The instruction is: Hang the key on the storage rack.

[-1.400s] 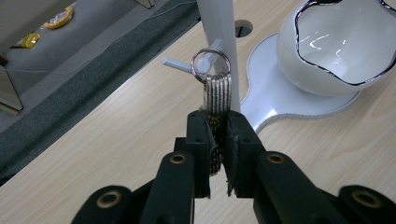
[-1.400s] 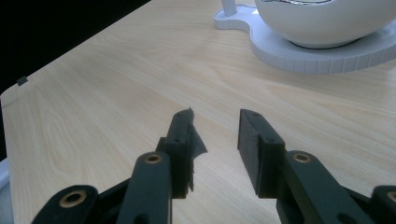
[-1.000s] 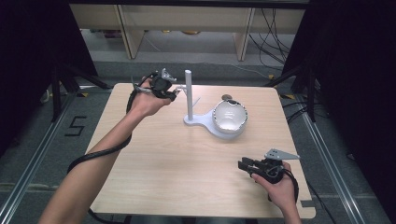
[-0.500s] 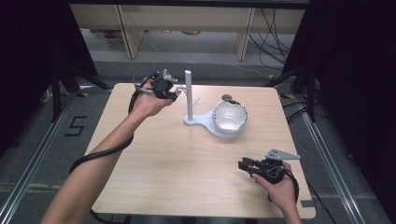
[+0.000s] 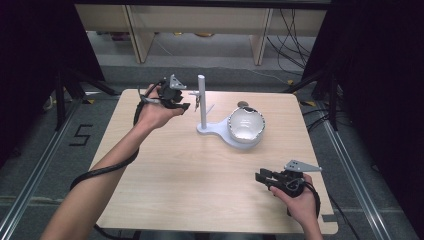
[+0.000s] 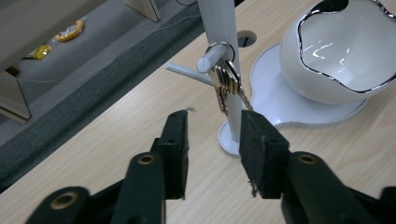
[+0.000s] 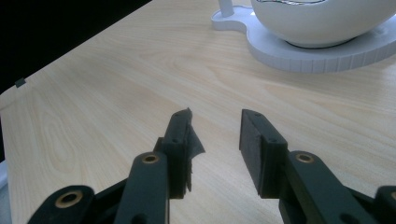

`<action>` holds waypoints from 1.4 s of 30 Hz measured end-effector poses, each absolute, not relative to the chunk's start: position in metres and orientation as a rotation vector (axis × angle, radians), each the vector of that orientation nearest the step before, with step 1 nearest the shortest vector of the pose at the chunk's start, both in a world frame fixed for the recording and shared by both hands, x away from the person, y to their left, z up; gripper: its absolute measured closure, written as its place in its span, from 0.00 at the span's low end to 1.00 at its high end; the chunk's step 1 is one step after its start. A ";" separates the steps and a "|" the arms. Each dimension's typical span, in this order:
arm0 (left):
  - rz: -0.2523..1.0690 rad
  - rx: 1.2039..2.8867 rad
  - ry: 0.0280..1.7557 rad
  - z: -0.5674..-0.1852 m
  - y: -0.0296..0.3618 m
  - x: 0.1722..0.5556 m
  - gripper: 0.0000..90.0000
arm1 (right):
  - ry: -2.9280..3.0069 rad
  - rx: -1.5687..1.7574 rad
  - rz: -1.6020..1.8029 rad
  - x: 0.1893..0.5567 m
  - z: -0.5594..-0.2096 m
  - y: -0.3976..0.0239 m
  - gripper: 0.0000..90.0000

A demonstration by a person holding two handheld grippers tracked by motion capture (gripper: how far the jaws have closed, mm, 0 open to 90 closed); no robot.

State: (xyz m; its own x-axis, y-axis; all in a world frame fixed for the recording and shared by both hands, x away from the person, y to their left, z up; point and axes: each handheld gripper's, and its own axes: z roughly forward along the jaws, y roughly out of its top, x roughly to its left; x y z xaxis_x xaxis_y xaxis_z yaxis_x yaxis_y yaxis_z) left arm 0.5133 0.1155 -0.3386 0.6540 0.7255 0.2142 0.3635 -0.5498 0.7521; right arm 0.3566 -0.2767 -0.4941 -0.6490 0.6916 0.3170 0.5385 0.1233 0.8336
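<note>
Wooden table (image 5: 165, 165) sits on a grey floor (image 5: 30, 150), with shelves (image 5: 200, 20) behind. My left hand-held gripper (image 6: 212, 135) is open near keys (image 6: 226, 86) hanging on a white post (image 6: 222, 28). White bowl (image 5: 246, 124) sits beside it. My right hand-held gripper (image 7: 215, 135) is open and empty.

I count one table (image 5: 165, 175) carrying one white stand (image 5: 212, 131), with one upright post (image 5: 202, 97) and one white bowl (image 5: 246, 125) on its base. One bunch of keys (image 6: 225, 83) hangs from one peg (image 6: 210, 55) on the post; I cannot tell how many keys. I hold two grippers: left gripper (image 5: 186, 106), right gripper (image 5: 260, 176).
</note>
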 end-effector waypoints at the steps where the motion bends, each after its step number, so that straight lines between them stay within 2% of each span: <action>1: 0.676 2.178 0.841 -0.338 0.117 0.511 0.64 | 2.237 1.238 1.555 0.357 -0.494 -0.277 0.71; 15: 0.657 2.100 0.827 -0.347 0.141 0.483 0.51 | 2.232 1.225 1.576 0.356 -0.494 -0.277 0.68; 25: 0.632 2.054 0.830 -0.364 0.157 0.465 0.49 | 2.226 1.226 1.566 0.356 -0.493 -0.278 0.66; 42: 0.661 1.967 0.831 -0.395 0.185 0.427 0.45 | 2.218 1.235 1.547 0.357 -0.494 -0.279 0.62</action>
